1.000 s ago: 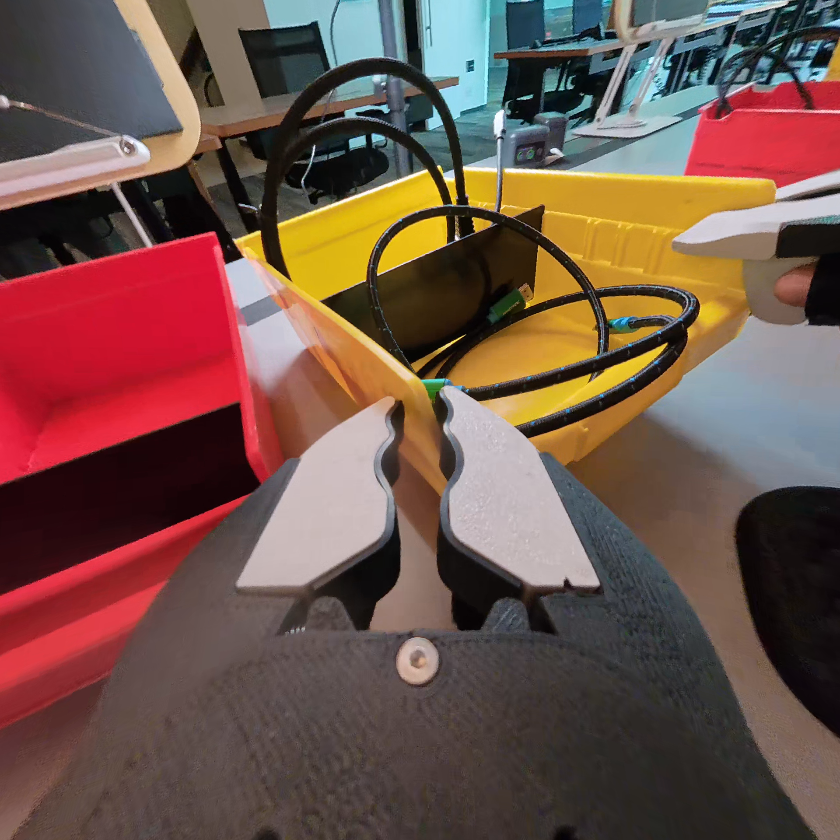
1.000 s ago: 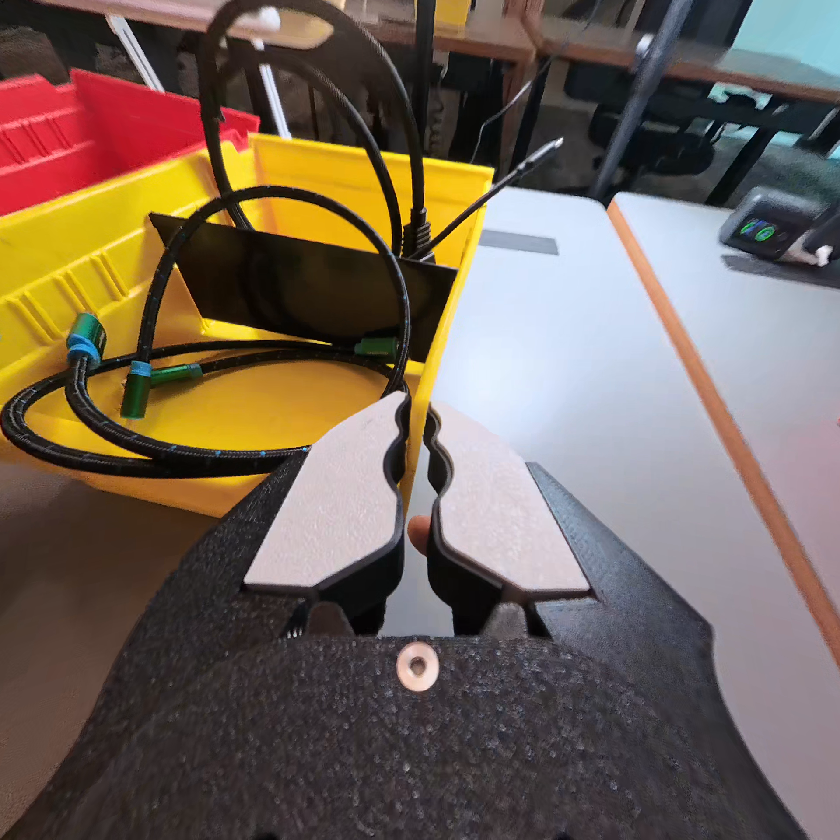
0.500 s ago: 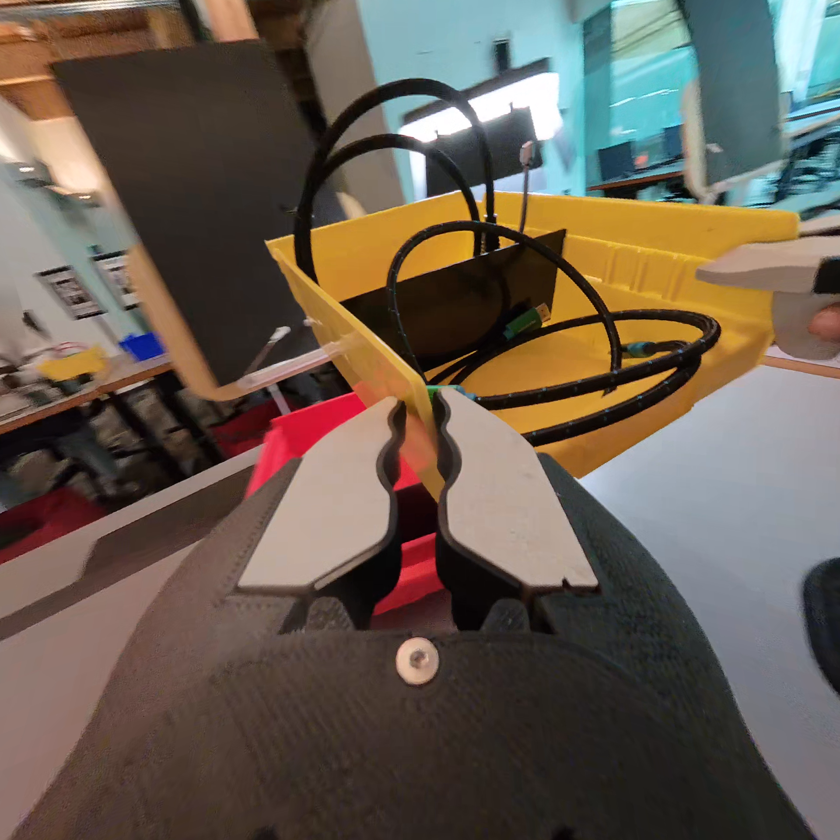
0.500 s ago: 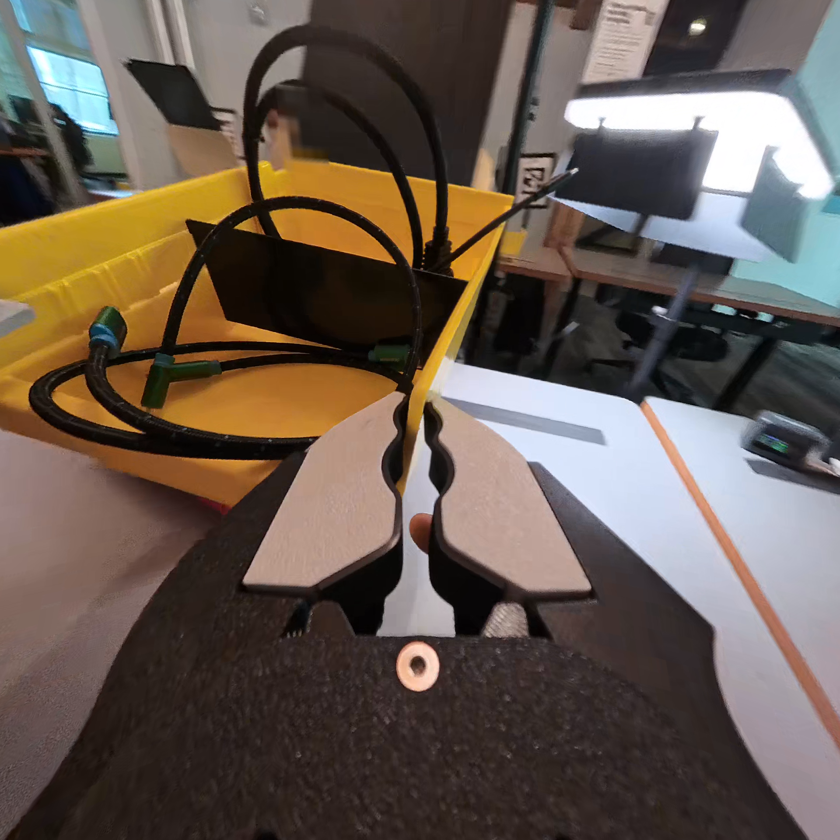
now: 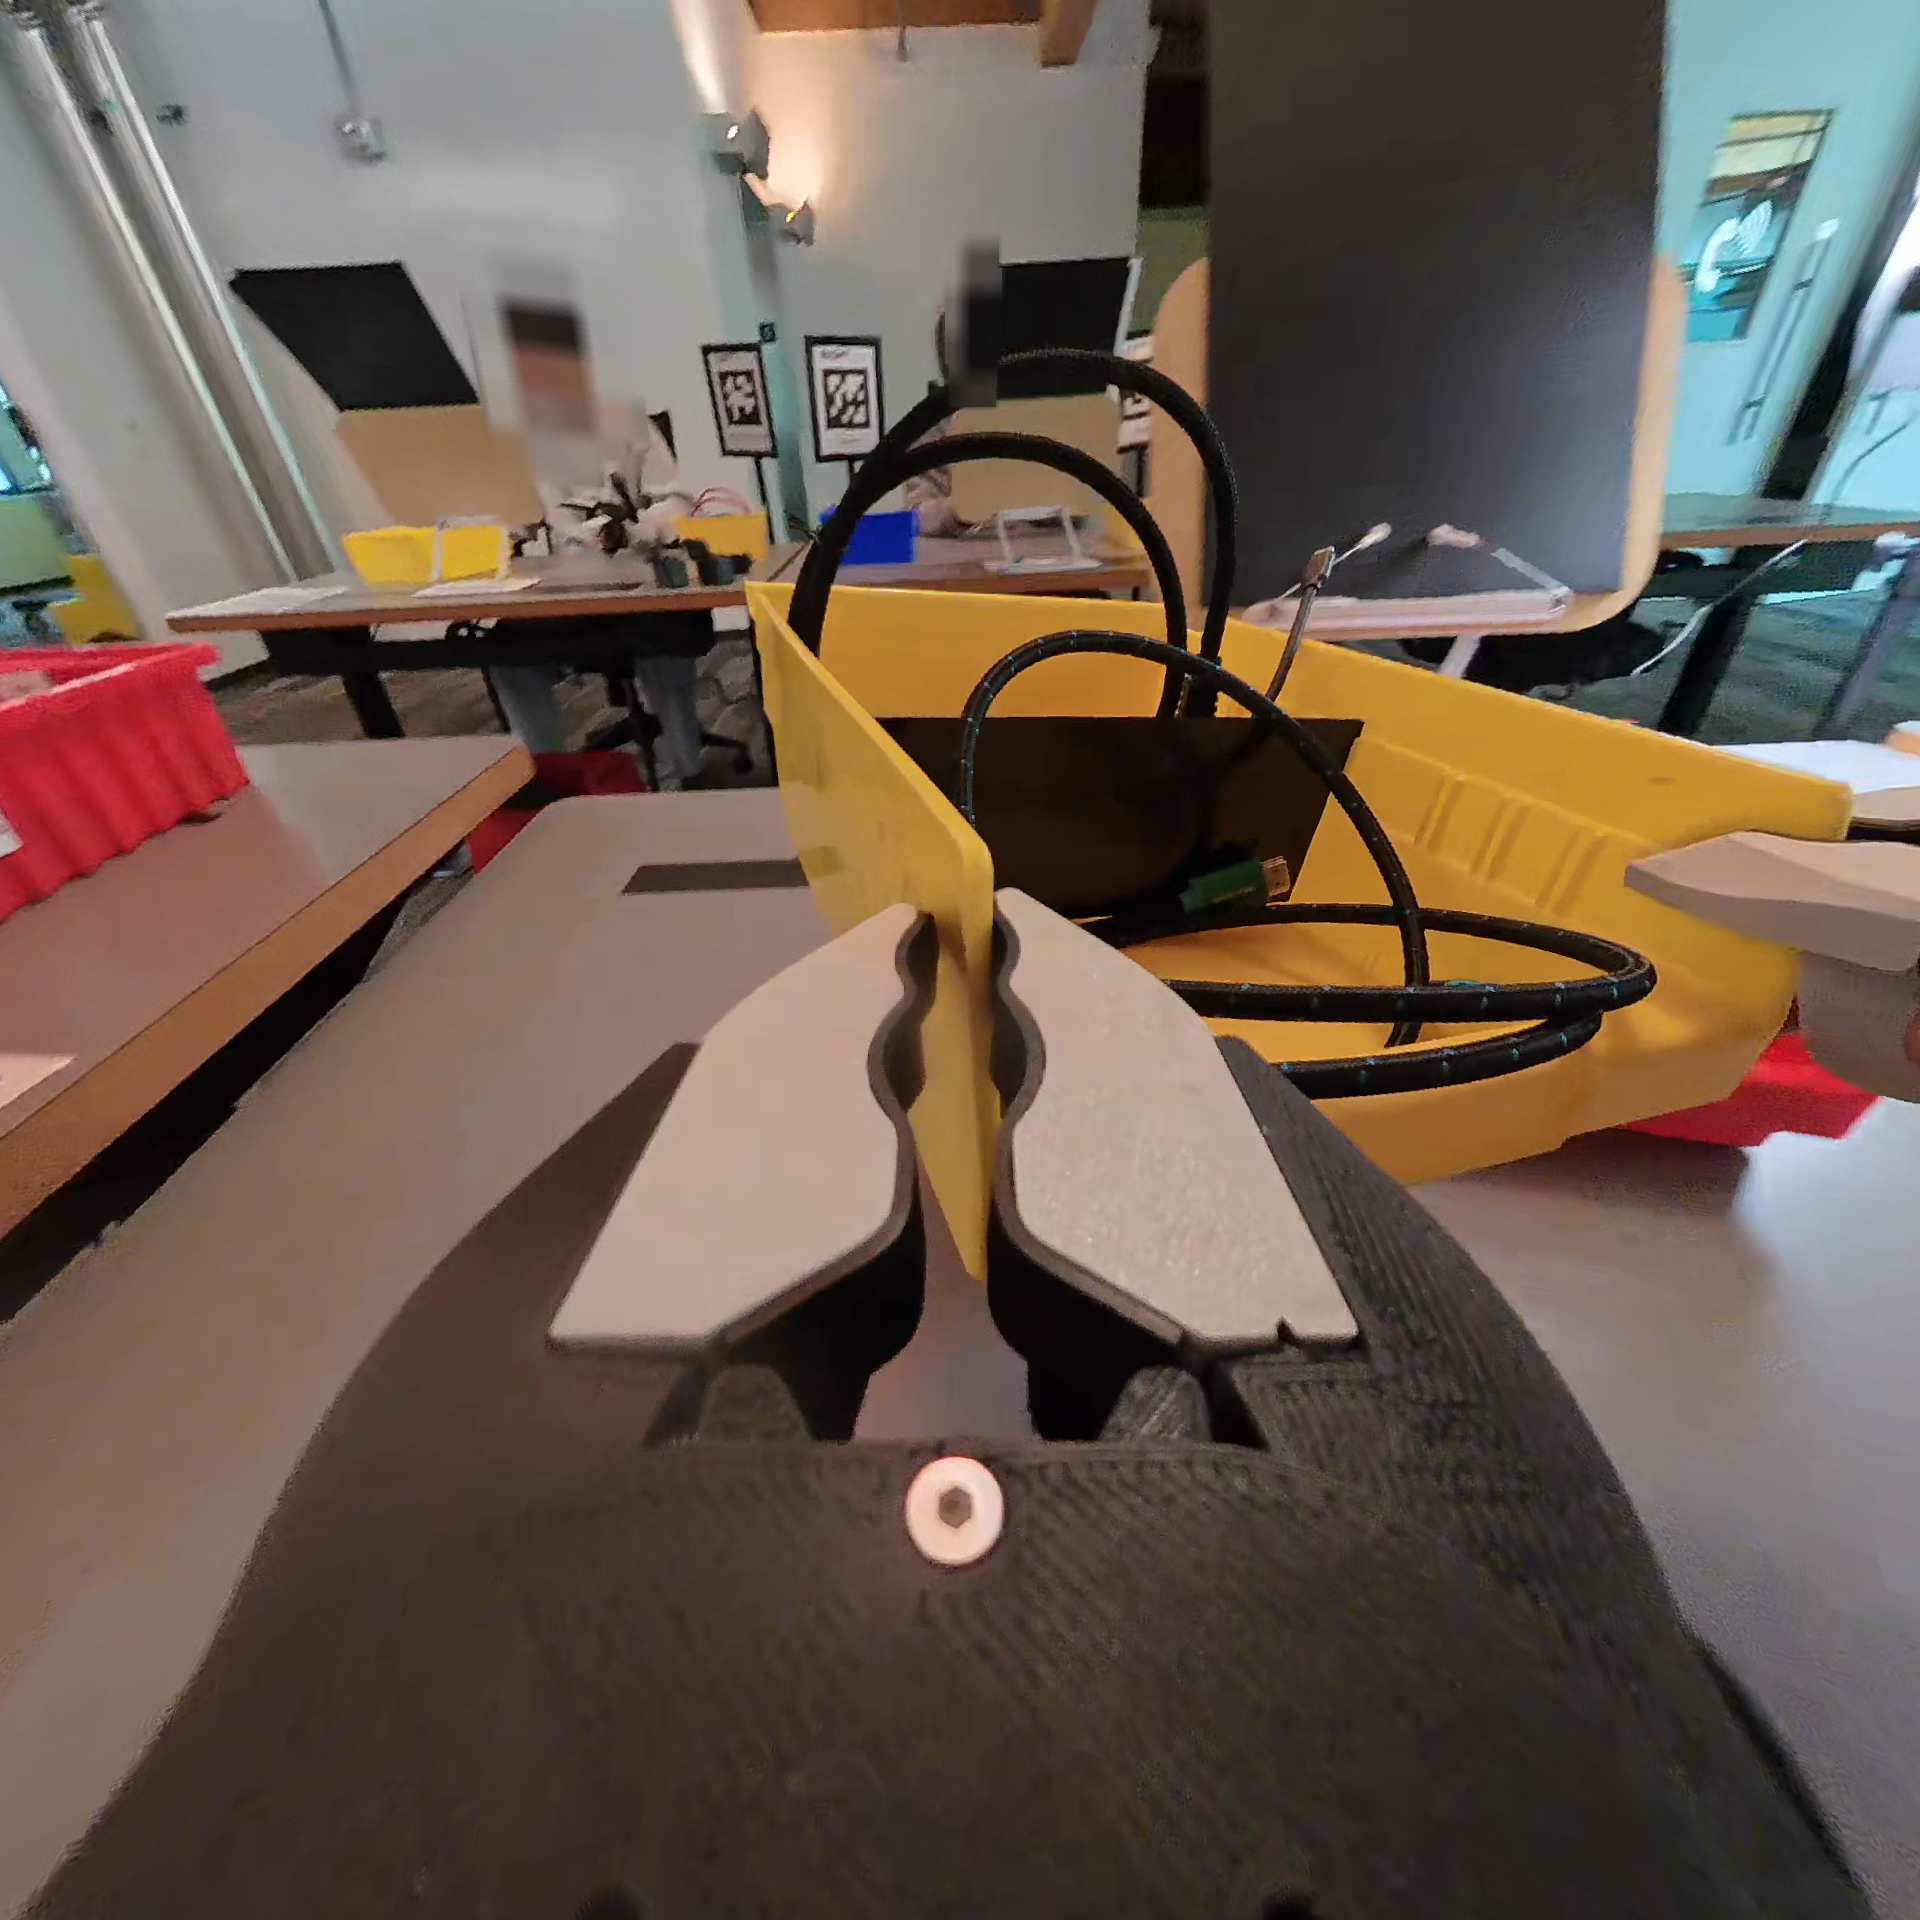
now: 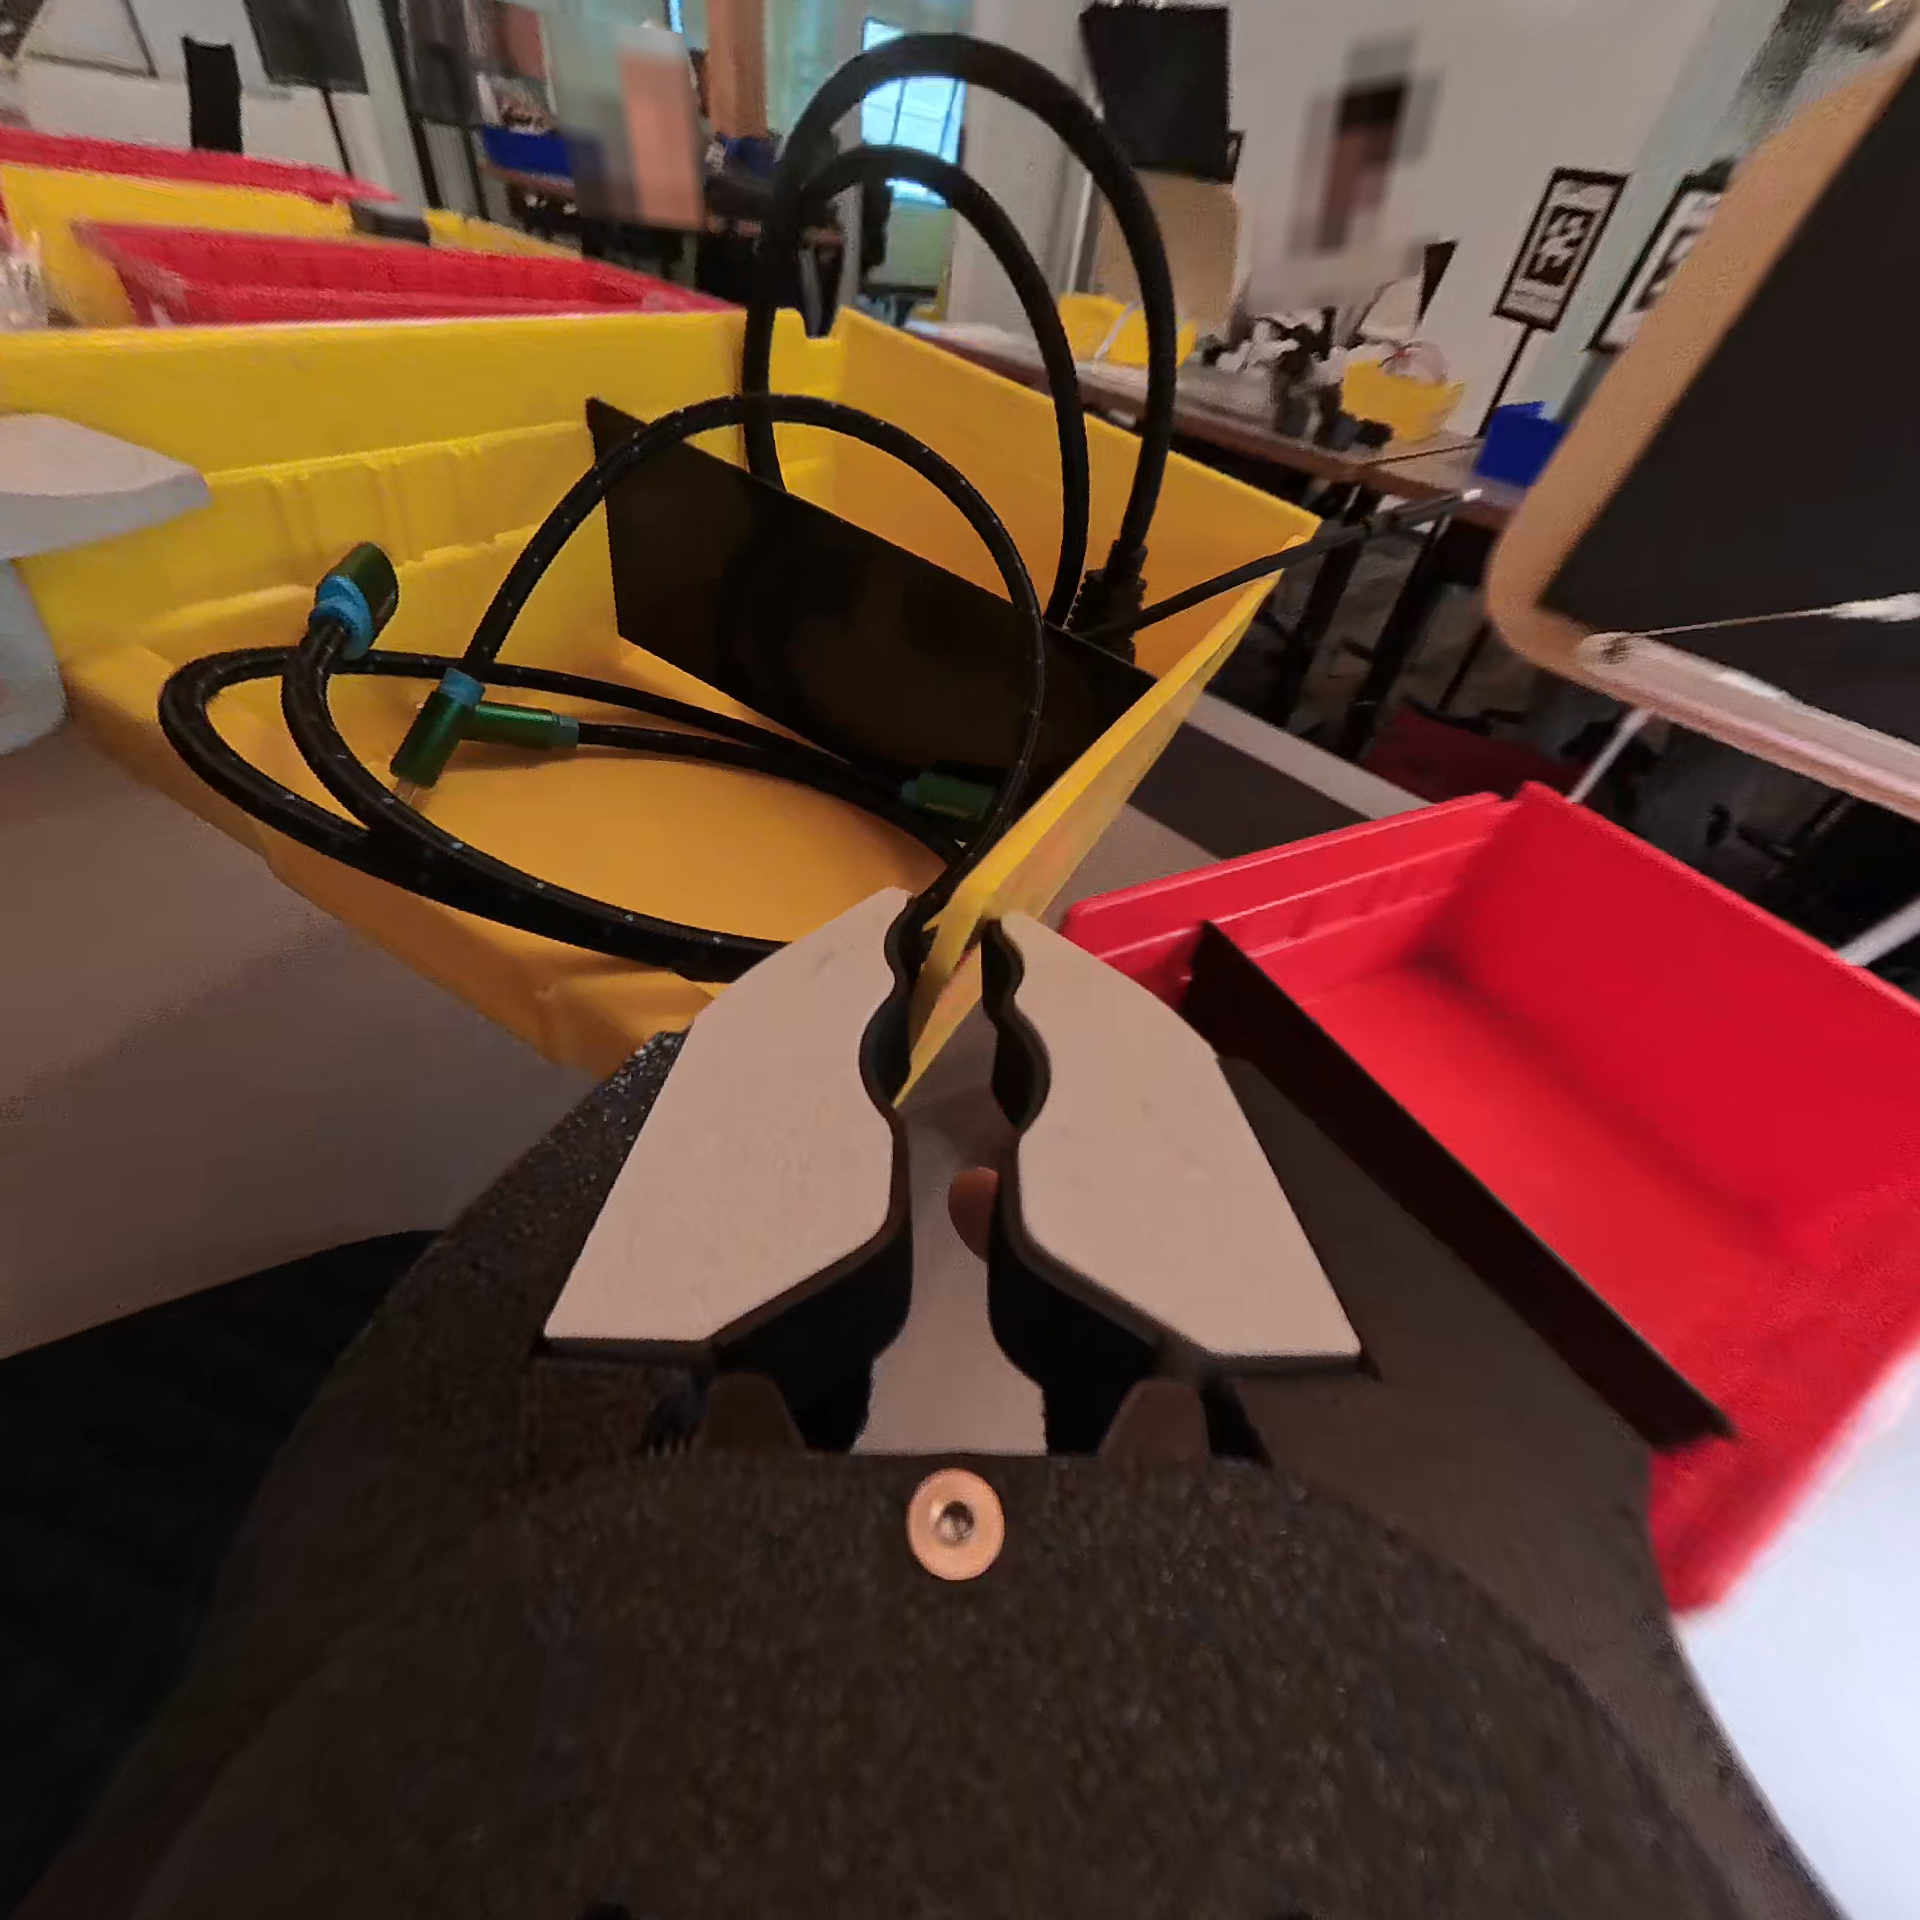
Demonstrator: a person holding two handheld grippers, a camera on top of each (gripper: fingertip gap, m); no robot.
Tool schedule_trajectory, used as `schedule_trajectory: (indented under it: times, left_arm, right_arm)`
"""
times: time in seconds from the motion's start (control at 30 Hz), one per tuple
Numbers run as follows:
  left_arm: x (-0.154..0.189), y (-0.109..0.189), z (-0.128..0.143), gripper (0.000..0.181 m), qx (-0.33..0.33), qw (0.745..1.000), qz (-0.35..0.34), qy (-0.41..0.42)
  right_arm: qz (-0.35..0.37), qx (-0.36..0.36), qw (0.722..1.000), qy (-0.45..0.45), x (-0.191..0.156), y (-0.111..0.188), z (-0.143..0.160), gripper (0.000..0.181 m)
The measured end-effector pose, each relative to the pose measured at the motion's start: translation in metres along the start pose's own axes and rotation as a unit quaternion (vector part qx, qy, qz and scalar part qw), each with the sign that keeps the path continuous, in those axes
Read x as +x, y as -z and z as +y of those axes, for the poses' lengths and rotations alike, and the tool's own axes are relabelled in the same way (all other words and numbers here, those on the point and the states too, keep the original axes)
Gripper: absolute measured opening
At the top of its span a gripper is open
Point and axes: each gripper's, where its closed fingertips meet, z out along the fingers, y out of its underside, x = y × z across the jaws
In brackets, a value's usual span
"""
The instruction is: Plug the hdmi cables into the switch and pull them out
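Gripping opposite side walls of a yellow plastic bin (image 5: pixel 1538 831), the two grippers have it pinched between their grey pads: the left gripper (image 5: pixel 956 935) is clamped on the thin wall at one end, and the right gripper (image 6: pixel 951 935) is clamped on the wall at the other end, with one cable loop running down just beside its left finger. The bin sits tilted, its floor sloping toward the right gripper's side. Inside it, a flat black rectangular switch box (image 6: pixel 831 623) stands on edge against the back, with two thick black cables (image 6: pixel 1039 260) plugged into its top corner and arching high above the rim. Looser black braided HDMI cables with blue flecks (image 5: pixel 1455 987) lie coiled on the bin floor; their green connectors with blue collars (image 6: pixel 436 717) rest unplugged near the front. Just beside the right gripper, an open red plastic bin (image 6: pixel 1558 1039) sits on the grey table (image 5: pixel 520 1039).
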Motion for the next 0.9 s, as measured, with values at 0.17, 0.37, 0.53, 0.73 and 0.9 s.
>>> schedule_trajectory:
  times: [0.17,0.37,0.53,0.73,0.9]
  left_arm:
    - [-0.038,-0.01,0.058,0.008,-0.037,0.999,-0.024,0.029]
    - [-0.04,-0.035,0.115,0.01,-0.095,0.994,-0.011,0.057]
    - [-0.034,-0.04,0.101,0.023,-0.095,0.995,0.02,-0.002]
    - [0.035,-0.032,0.085,0.03,-0.185,0.947,0.196,-0.177]
    - [0.074,-0.05,0.137,0.049,-0.294,0.843,0.26,-0.367]
  right_arm:
    - [-0.035,-0.047,0.998,-0.004,-0.025,-0.056,0.041,0.01]
    - [-0.039,-0.116,0.992,0.02,-0.014,-0.086,0.077,0.011]
    - [-0.099,-0.155,0.982,0.035,0.004,-0.067,0.079,0.049]
    - [-0.107,-0.307,0.93,0.171,0.054,-0.038,0.108,0.06]
    - [-0.103,-0.387,0.878,0.263,0.061,-0.055,0.151,0.059]
